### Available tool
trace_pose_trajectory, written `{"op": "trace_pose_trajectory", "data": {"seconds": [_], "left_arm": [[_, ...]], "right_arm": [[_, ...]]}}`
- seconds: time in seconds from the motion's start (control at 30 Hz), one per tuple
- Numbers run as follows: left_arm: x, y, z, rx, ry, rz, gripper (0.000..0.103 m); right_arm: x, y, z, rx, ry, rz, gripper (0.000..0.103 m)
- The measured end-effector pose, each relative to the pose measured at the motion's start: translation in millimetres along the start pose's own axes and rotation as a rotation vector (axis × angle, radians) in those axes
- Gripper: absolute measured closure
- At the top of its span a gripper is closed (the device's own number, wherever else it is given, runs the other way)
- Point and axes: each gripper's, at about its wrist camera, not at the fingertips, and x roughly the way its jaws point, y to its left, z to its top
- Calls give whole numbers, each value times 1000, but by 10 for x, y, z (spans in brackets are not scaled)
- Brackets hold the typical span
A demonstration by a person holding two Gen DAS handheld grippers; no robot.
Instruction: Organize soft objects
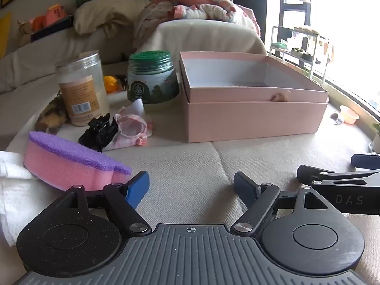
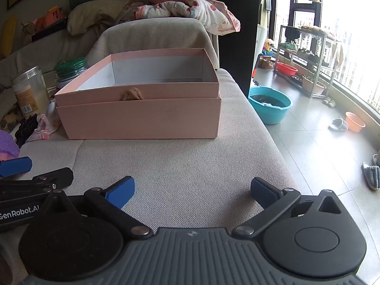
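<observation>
Counting soft items on the sofa (image 1: 190, 166): one pink-and-purple sponge (image 1: 71, 163), one black cloth (image 1: 98, 131), one pink-white cloth (image 1: 131, 129), one white towel (image 1: 14, 190) at the left edge, one brown furry thing (image 1: 51, 116) behind the sponge. Two jars: a clear one (image 1: 82, 87) with a tan label, a green-lidded one (image 1: 152, 78). One pink box (image 1: 251, 99).

Surface is beige woven sofa cushion. Pillows and a floral blanket (image 2: 180, 7) pile up behind the box. Right of the sofa: tiled floor, one blue basin (image 2: 270, 104), one orange basin (image 2: 355, 124), a metal rack (image 2: 306, 54) by the window.

Box is open, sitting nested in its lid, white inside. One tan scrap (image 2: 131, 94) hangs at its front rim; the floor of the box is not visible.

Left gripper (image 1: 191, 185): fingers spread wide, holding nothing, low over the cushion, sponge just beside its left finger. Right gripper (image 2: 192, 190): fingers spread wide, holding nothing, facing the box, well apart from it. The two grippers sit side by side.
</observation>
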Motion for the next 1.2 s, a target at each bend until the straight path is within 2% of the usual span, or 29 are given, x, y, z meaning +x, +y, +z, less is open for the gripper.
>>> {"op": "trace_pose_trajectory", "data": {"seconds": [1.2], "left_arm": [[2,6,2,-8,6,-8,19]], "right_arm": [[1,-1,4,-1,0,0,0]]}}
